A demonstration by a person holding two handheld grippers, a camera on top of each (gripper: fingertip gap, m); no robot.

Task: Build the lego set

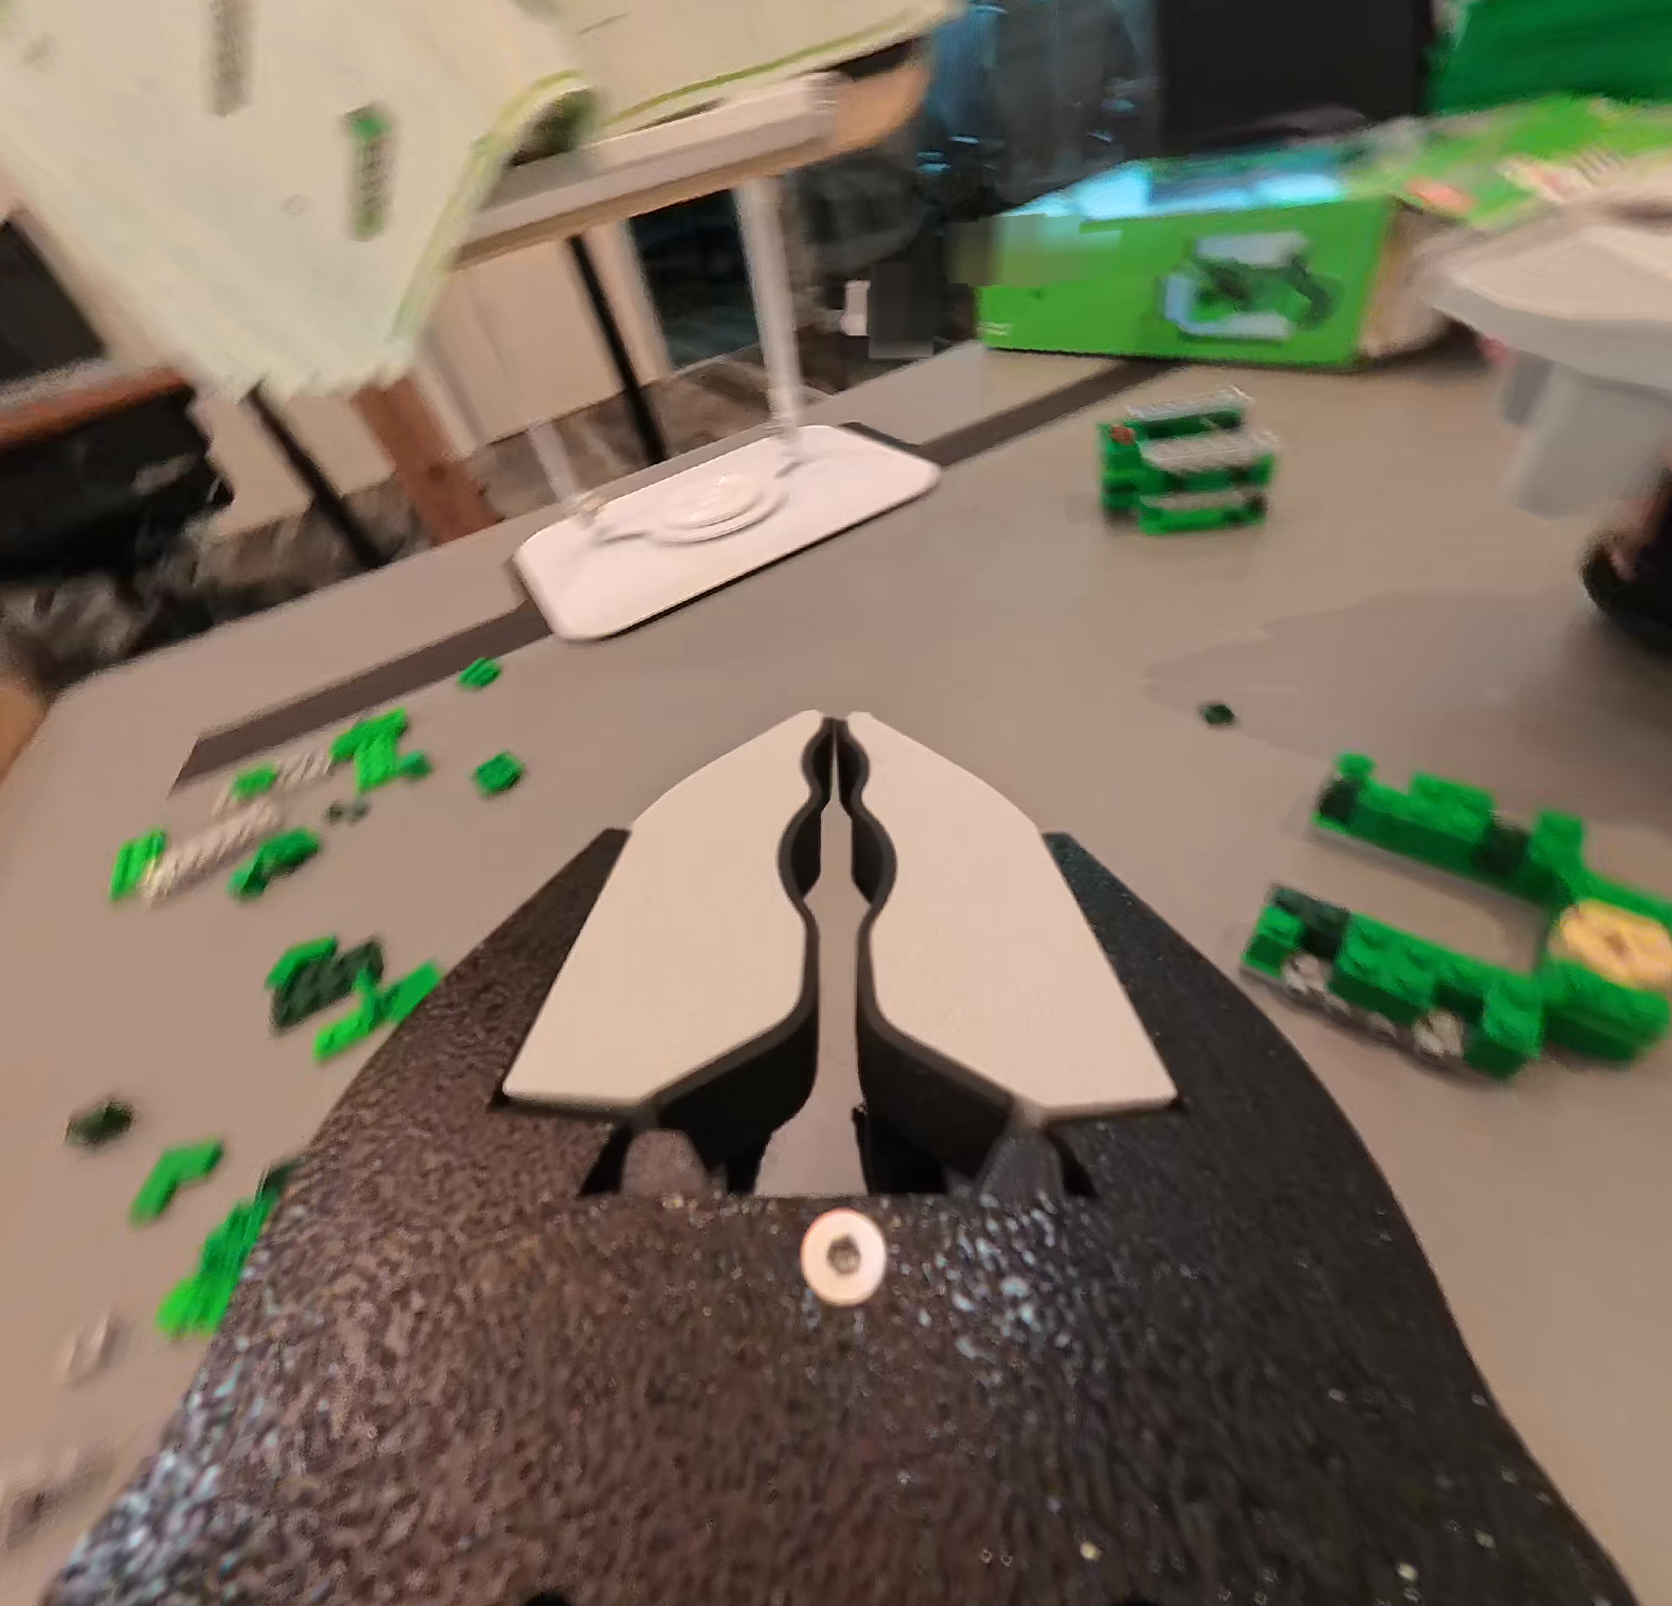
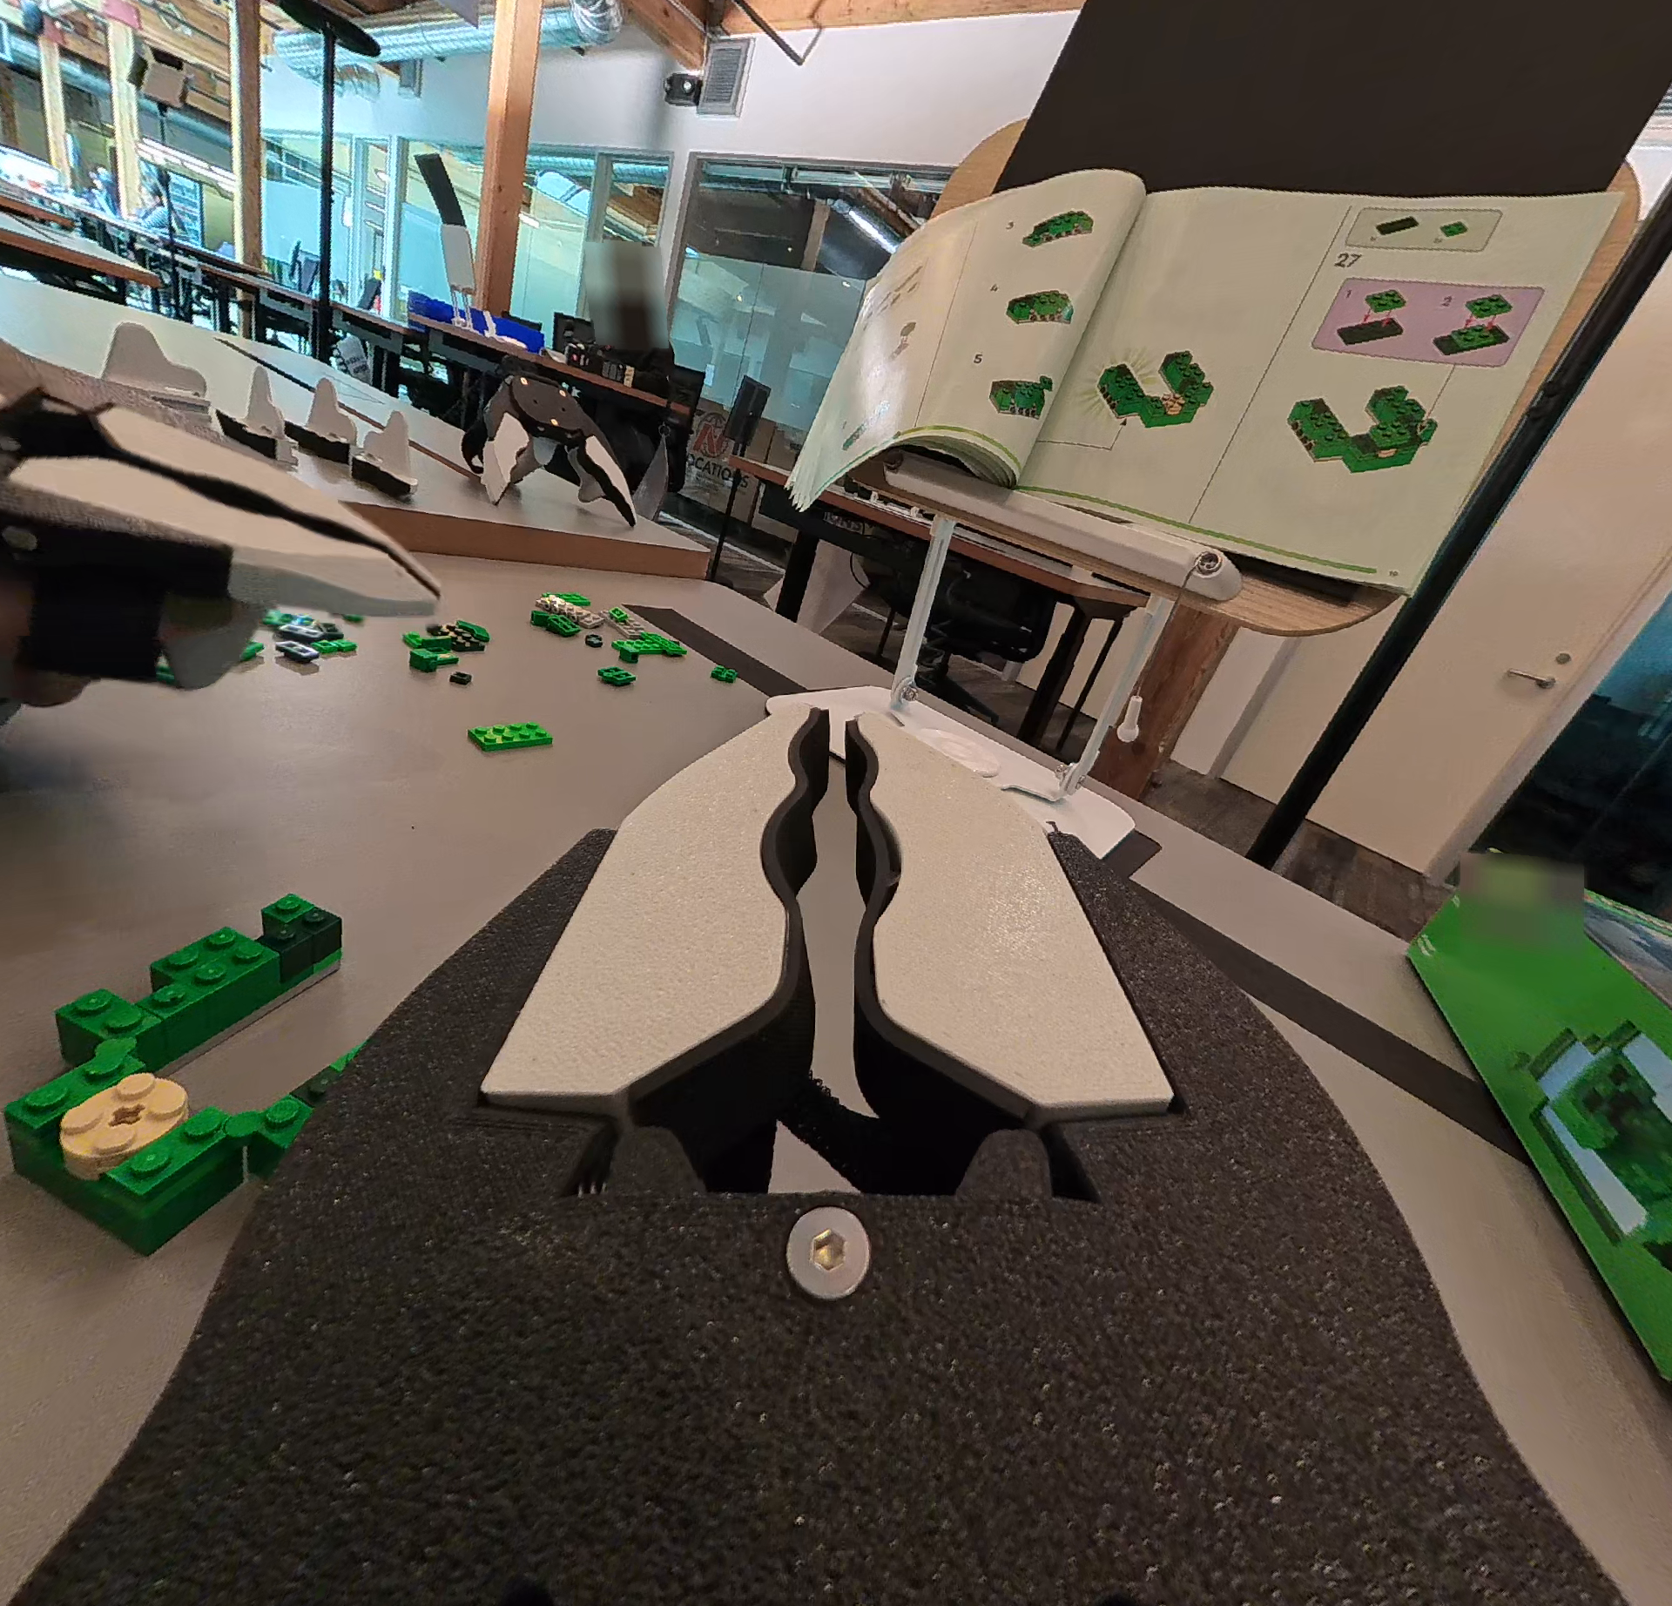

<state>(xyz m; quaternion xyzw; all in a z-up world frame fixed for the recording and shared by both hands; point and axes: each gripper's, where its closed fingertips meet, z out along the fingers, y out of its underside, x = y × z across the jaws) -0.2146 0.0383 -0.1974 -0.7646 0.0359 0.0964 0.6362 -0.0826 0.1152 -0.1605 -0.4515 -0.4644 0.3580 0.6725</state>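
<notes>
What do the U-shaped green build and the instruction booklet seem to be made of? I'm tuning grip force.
The U-shaped green build looks like hard moulded plastic: glossy studs, crisp edges, a tan round piece on top. The instruction booklet looks like thin matte printed paper: its left pages curl and droop over the white stand, probably painted metal.

Probably open-plan office: glass partitions (image 2: 579,232)

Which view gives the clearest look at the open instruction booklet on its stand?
The right wrist view: the instruction booklet lies open and sharp on its white stand, both pages facing the camera. The left wrist view catches only a motion-blurred, cropped part of the booklet at the upper left, its diagrams smeared.
</notes>
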